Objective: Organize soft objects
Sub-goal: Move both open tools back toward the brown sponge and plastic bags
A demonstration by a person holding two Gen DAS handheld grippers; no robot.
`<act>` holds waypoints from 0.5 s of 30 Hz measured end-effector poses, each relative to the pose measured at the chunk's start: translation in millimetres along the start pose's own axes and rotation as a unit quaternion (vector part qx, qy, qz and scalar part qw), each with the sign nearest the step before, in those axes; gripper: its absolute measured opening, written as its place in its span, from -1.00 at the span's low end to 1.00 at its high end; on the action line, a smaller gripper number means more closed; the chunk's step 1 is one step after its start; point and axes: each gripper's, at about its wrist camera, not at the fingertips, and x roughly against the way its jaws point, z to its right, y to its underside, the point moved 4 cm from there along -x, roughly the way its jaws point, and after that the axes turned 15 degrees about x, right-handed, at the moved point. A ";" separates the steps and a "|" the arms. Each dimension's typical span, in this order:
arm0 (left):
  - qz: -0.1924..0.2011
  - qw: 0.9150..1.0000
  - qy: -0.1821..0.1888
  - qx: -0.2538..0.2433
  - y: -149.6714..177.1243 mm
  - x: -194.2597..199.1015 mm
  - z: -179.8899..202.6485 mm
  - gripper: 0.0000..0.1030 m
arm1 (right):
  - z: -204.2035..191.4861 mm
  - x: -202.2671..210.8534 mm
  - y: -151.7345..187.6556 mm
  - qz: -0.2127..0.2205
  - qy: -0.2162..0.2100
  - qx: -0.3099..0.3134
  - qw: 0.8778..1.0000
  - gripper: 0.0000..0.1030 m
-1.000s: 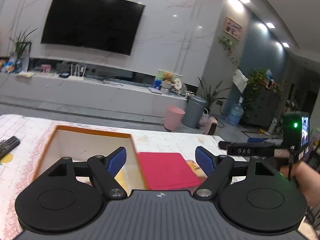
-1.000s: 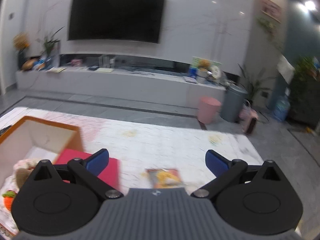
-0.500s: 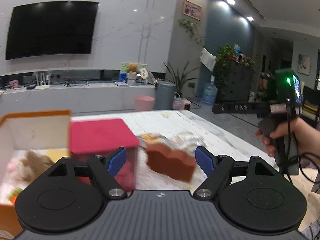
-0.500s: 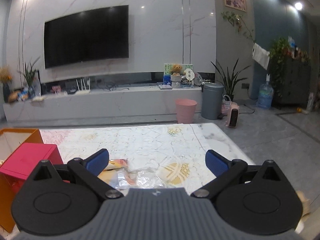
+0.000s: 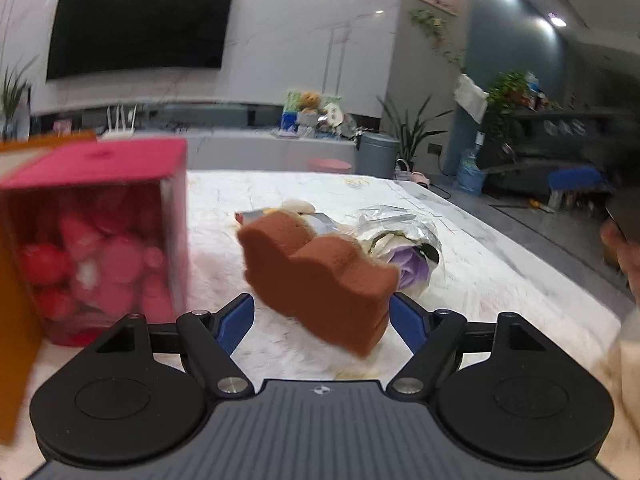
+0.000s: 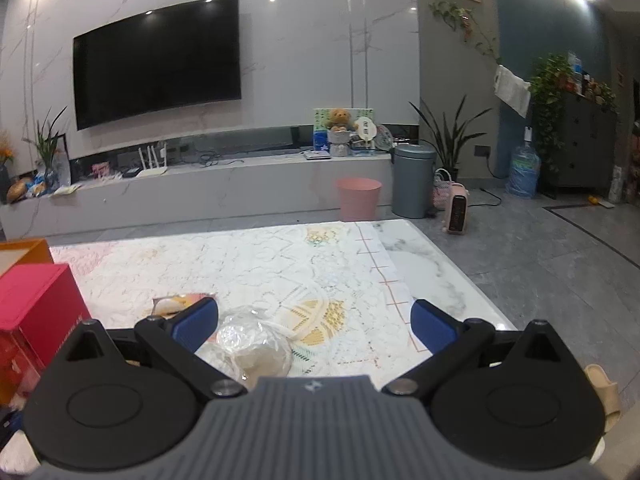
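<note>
Fingers of left gripper spread wide, empty, now closing in on brown plush at twelve o'clock on worktop; grab looks imminent. Right gripper likewise agape, empty, over crinkly wrapper.

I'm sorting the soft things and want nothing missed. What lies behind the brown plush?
Behind the brown plush: a snack packet and a clear-wrapped purple flower bundle. Their near parts are covered.
</note>
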 end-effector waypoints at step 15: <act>-0.005 0.998 -0.059 0.029 -3.2 -31.9 18.3 0.79 | 9.6 -17.8 16.4 -0.035 0.007 -0.022 0.999 0.95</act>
